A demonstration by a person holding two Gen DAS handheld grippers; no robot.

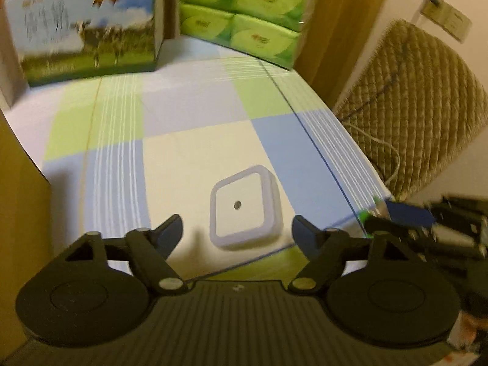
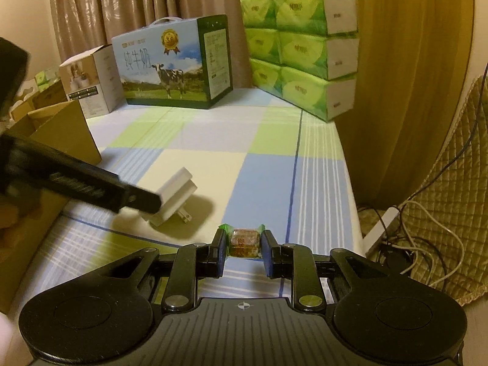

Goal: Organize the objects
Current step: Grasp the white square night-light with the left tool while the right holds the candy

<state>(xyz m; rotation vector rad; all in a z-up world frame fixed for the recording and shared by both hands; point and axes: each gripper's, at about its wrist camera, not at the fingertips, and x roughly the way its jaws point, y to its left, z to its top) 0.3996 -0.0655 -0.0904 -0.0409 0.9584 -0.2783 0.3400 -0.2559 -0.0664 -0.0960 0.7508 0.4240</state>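
A white square plug-in night light (image 1: pixel 245 207) rests tilted on its prongs on the checked tablecloth (image 1: pixel 189 152). My left gripper (image 1: pixel 238 231) is open, its fingers spread wide on either side just short of the night light, not touching it. In the right wrist view, one left finger (image 2: pixel 134 196) overlaps the night light (image 2: pixel 175 198). My right gripper (image 2: pixel 244 244) is shut on a small brown candy in a green wrapper (image 2: pixel 244 242), held just above the cloth near the front edge. The right gripper (image 1: pixel 381 216) also shows at the right of the left wrist view.
A milk carton box with a cow picture (image 2: pixel 174 67) and a stack of green tissue packs (image 2: pixel 302 48) stand at the back. An open cardboard box (image 2: pixel 58 134) sits on the left. Past the table's right edge are a quilted cover (image 2: pixel 457 183) and cables (image 2: pixel 411 244).
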